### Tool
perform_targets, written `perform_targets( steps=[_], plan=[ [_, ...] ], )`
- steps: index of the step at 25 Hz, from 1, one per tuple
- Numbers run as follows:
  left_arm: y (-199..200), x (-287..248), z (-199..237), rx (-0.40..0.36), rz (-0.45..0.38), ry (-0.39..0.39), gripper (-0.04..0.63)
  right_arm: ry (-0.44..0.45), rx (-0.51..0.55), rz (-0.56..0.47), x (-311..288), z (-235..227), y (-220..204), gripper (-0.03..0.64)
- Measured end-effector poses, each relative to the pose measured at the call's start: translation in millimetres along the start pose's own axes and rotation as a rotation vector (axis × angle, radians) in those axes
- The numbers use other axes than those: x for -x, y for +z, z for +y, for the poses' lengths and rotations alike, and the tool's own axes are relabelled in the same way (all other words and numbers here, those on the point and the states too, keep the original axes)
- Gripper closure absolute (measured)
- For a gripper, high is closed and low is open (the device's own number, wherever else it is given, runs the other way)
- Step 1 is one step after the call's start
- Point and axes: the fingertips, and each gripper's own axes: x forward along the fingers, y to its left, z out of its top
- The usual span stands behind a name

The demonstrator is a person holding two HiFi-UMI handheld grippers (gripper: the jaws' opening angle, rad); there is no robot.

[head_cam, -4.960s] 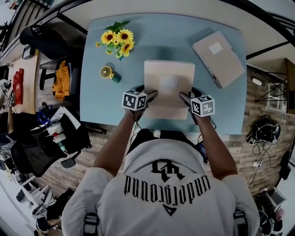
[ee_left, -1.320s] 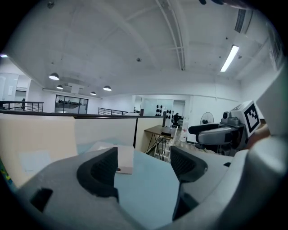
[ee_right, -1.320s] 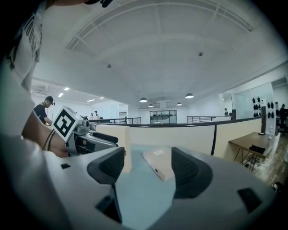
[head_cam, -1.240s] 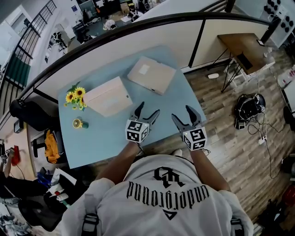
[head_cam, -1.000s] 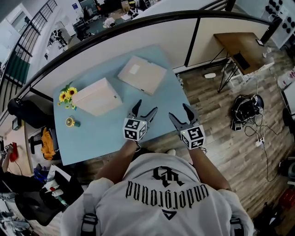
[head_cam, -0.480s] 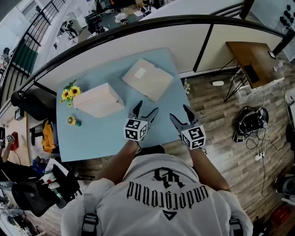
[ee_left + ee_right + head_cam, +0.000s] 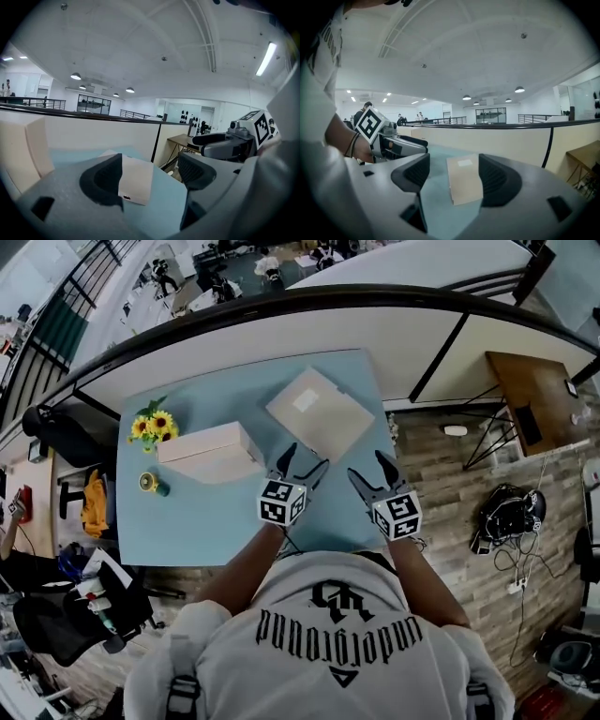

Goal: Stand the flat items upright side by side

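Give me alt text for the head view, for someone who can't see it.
Seen from above, a person holds the left gripper and right gripper, both open and empty, over a light blue table. One beige folder lies flat ahead; a second folder stands on edge beside sunflowers.

Three cameras, one blue table (image 7: 187, 521).
The head camera looks steeply down from above the person's shoulders; cameras on the left gripper (image 7: 307, 457) and right gripper (image 7: 367, 465) sit low, facing across the tabletop. All three share the flat tan box (image 7: 319, 413).
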Motion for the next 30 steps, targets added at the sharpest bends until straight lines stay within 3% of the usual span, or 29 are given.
perform_targets(
  steps=[8, 19, 30],
  plan=[
    [-2.9, -19.6, 34.1, 0.071, 0.022, 0.061, 0.212, 0.101, 0.029, 0.069, -57.9, -16.6, -2.0, 0.298],
    [-39.2, -55.6, 75.6, 0.244, 0.09, 0.218, 0.207, 0.275, 0.079, 0.212, -134.9, -67.9, -20.8, 0.293],
    [-99.7, -98.6, 122.2, 0.442, 0.172, 0.368, 0.199, 0.412, 0.139, 0.414, -229.7, -127.1, -84.4, 0.279]
  ],
)
